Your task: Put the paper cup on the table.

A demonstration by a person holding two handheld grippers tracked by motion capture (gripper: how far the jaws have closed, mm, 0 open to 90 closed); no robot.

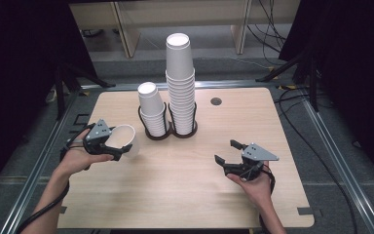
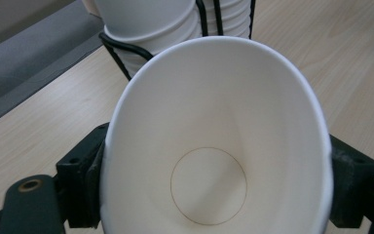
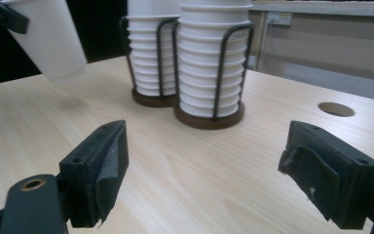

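Wooden table, seen from above. At rear centre, 2 wire holders of stacked paper cups: short stack, tall stack touching its right. Left of the stacks, left gripper clamping 1 white cup. Right of the stacks, right gripper, jaws apart, nothing between.

The cup in the left gripper is thin white paper, smooth and matt inside, and the stacked cups look to be the same paper, sitting in thin dark wire holders on brown bases that look like wood. The table is pale wood-grain with a faint satin sheen. The right gripper has matt black plastic jaws, and its pads are dull and rubbery (frayed at the edges).
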